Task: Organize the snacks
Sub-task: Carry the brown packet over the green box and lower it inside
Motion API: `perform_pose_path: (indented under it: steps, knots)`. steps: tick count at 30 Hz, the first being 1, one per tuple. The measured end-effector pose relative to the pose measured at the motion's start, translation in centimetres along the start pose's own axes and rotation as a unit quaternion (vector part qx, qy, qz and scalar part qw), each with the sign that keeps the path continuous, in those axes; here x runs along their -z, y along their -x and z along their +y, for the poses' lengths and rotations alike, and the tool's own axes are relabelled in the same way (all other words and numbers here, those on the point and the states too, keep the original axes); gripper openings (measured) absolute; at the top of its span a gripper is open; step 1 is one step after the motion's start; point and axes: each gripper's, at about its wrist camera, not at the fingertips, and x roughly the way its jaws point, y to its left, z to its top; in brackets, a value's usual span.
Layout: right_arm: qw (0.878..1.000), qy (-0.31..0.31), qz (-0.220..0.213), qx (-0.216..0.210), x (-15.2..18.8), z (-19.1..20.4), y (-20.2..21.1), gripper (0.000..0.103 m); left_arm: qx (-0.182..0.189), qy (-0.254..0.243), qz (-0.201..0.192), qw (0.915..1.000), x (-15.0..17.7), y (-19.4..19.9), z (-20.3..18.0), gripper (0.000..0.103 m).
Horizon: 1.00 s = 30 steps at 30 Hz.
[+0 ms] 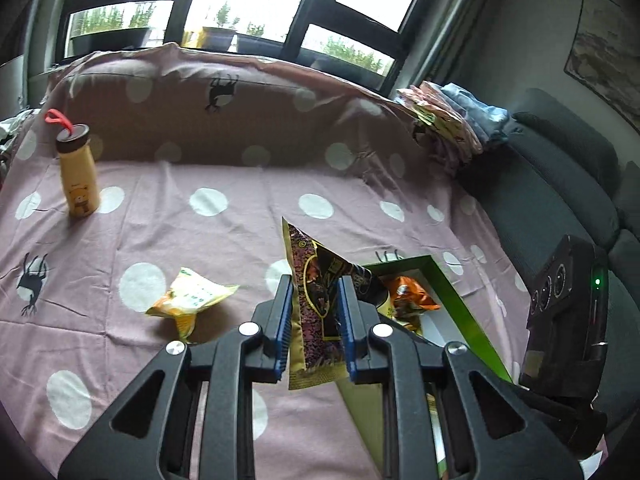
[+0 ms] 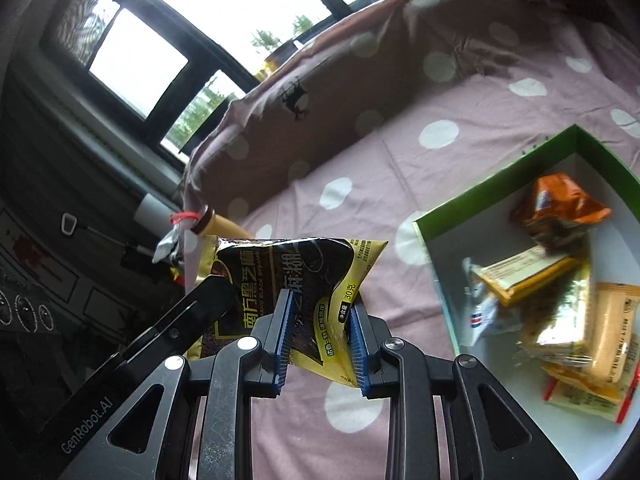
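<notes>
Right now, near to far:

Left gripper: clamped on one side of the black-and-gold sesame packet, which stands up between the blue pads.
Right gripper: closed on the same packet, at its yellow lower corner; the left gripper's black body shows just to its left.
Packet position: held in the air by both grippers, over the dotted pink sheet, just beside the green box but not over it.
Step in hand: apparently a carry, or a handover between the two grippers, on the way to the box.
Next move: likely one gripper lets go, and the other swings the packet over the green rim and drops it in the white interior, clear of the wall.
Green box: holds an orange packet, a yellow bar, a white-and-blue wrapper and several more gold and yellow packets.
Loose snack: a yellow-green packet lies on the sheet, left of the grippers.
Far: a yellow bottle with a red loop stands upright near the draped backrest.
</notes>
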Motion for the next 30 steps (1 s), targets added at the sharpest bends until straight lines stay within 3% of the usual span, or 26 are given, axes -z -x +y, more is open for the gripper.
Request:
perform_pose_path:
  steps: [6, 10, 24, 27, 30]
  knots:
    - [0.996, -0.036, -0.043, 0.063, -0.8, -3.9, 3.3, 0.029, 0.055, -0.029, 0.032, 0.9975, 0.4, -3.5, -3.9, 0.019]
    - [0.992, -0.08, -0.053, 0.082, -0.9, -6.8, 4.6, 0.029, 0.071, -0.044, 0.051, 0.9952, 1.2, -5.2, -5.7, 0.019]
    - [0.973, -0.134, -0.052, 0.179, -0.4, -10.9, 5.4, 0.029, 0.076, -0.058, 0.118, 0.9884, 3.6, -9.1, -7.7, 0.02]
    - [0.968, -0.145, -0.054, 0.196, -0.4, -11.3, 5.5, 0.029, 0.073, -0.06, 0.126, 0.9876, 4.1, -9.4, -7.7, 0.023]
    - [0.964, -0.146, -0.064, 0.211, -0.4, -11.3, 5.9, 0.029, 0.075, -0.062, 0.126, 0.9873, 4.3, -9.2, -7.5, 0.045]
